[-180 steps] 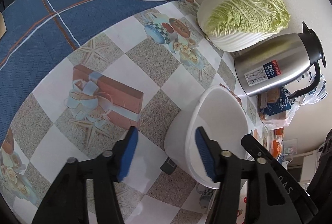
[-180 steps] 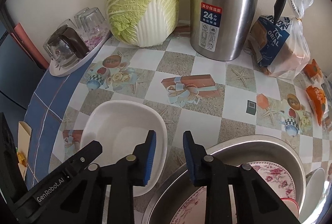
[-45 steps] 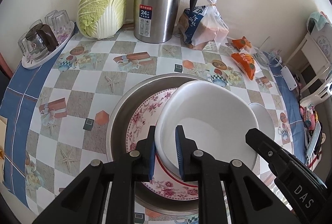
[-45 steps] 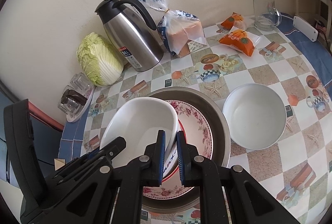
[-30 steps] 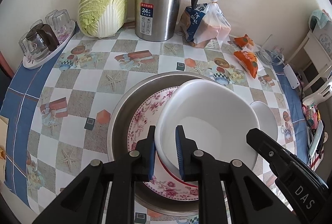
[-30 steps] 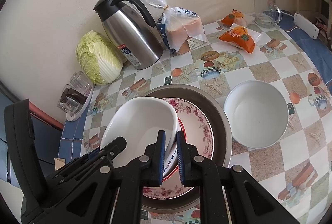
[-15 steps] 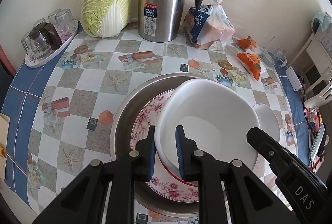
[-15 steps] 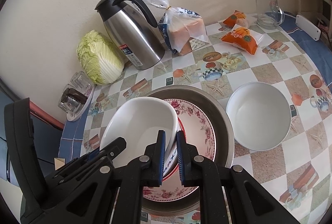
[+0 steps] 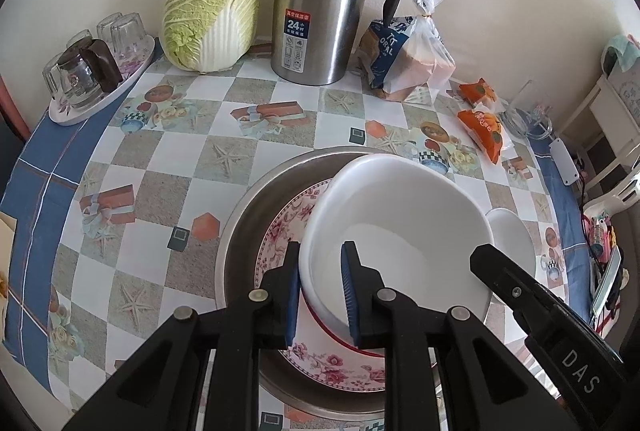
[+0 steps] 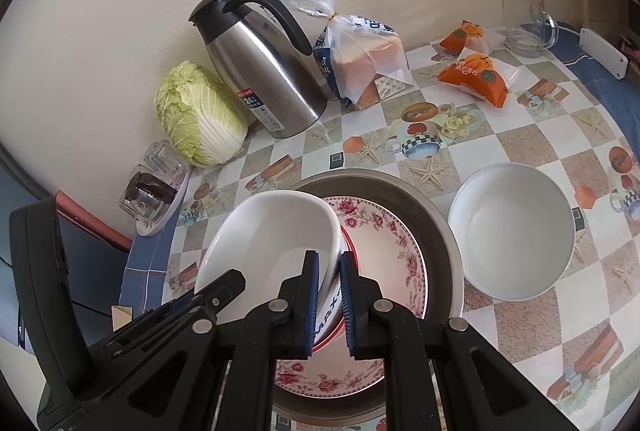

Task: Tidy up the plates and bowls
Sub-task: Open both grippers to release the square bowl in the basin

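A white squarish bowl (image 9: 404, 231) is held over a floral plate (image 9: 280, 231) that lies in a large metal basin (image 9: 248, 207). My left gripper (image 9: 320, 291) is shut on the bowl's near left rim. My right gripper (image 10: 330, 295) is shut on the same bowl (image 10: 272, 231) at its right rim, above the floral plate (image 10: 384, 239) and the basin (image 10: 436, 215). A red-edged dish shows under the bowl. A round white bowl (image 10: 512, 227) stands on the table right of the basin; it also shows in the left wrist view (image 9: 512, 235).
At the back stand a steel thermos jug (image 9: 320, 11), a napa cabbage (image 9: 212, 3), a bagged bread loaf (image 9: 408, 51) and a tray of glasses (image 9: 92, 71). Orange snack packets (image 10: 476, 71) and a glass mug (image 10: 524, 23) lie at the right.
Both grippers stay shut on the white bowl over the basin. The view has shifted slightly; the bowl has barely moved over the floral plate.
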